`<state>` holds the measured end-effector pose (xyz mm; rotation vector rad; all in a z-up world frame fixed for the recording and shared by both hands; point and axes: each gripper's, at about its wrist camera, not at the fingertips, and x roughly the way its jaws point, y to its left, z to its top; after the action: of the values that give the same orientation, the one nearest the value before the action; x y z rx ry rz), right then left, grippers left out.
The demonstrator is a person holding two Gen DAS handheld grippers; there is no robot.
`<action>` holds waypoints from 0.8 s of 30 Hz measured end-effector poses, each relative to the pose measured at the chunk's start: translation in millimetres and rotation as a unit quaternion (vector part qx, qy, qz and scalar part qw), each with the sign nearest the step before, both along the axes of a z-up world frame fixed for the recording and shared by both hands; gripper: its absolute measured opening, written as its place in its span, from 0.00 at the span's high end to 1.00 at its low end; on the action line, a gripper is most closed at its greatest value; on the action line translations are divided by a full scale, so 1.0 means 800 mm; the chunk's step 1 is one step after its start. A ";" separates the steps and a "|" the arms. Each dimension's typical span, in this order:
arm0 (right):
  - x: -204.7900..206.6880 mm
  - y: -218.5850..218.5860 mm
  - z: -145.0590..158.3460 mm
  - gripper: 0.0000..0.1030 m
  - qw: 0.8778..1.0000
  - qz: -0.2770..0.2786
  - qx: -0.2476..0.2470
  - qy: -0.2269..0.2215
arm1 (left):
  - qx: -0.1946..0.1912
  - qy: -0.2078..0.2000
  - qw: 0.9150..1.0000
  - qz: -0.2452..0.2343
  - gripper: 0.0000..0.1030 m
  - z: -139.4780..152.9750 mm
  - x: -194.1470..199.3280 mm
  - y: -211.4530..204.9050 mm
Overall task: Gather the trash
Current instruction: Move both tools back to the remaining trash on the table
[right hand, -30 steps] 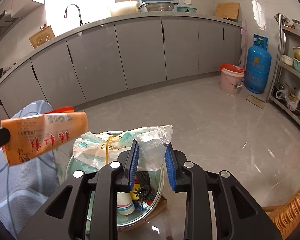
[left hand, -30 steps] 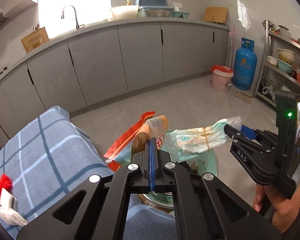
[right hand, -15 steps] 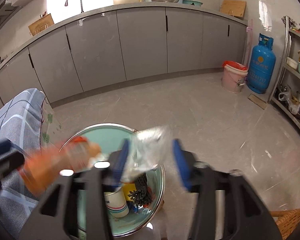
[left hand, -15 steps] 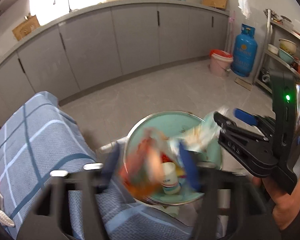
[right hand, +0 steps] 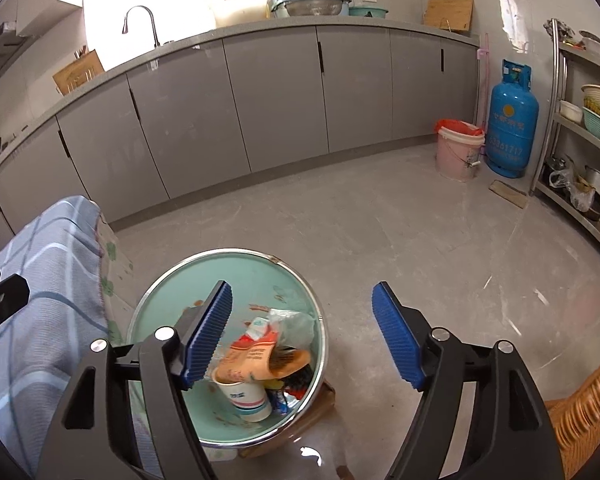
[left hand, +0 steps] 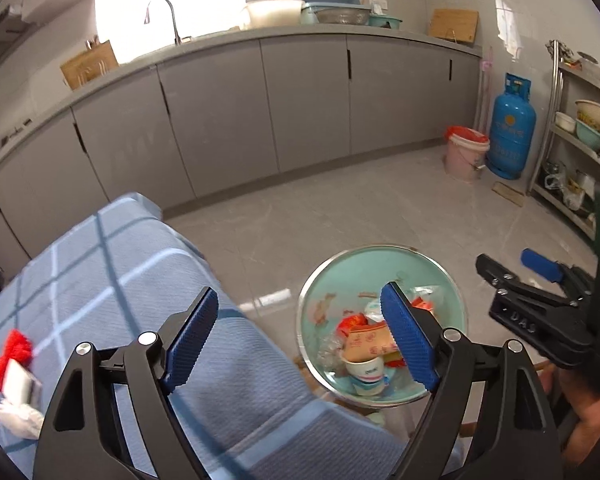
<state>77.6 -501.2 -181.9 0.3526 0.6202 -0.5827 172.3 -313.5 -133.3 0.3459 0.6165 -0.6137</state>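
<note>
Both my left gripper (left hand: 300,334) and right gripper (right hand: 302,332) hang apart and empty above the round teal metal basin (right hand: 172,300), where the orange snack wrapper (right hand: 256,360) lies; red-and-white scraps (left hand: 14,364) remain on the blue checked cloth-covered surface (left hand: 112,276).

Left gripper (left hand: 300,336) fingers spread wide above the trash-filled basin (left hand: 380,252).

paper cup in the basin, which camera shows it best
The right wrist view: the paper cup sits in the open between the spread fingers, rim and side visible under an orange wrapper in the basin. In the left wrist view the cup looks smaller, and the gripper's blue finger pad crowds it.
</note>
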 end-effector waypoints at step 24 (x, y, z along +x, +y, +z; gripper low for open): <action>0.079 0.220 0.091 0.24 0.981 0.189 -0.005 -0.038 | 0.034 -0.079 0.979 0.183 0.14 0.069 0.007 0.256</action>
<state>141.1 -325.1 -109.5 0.2368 0.5926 -0.2067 177.9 -109.0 -77.9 0.3324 0.5311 -0.2102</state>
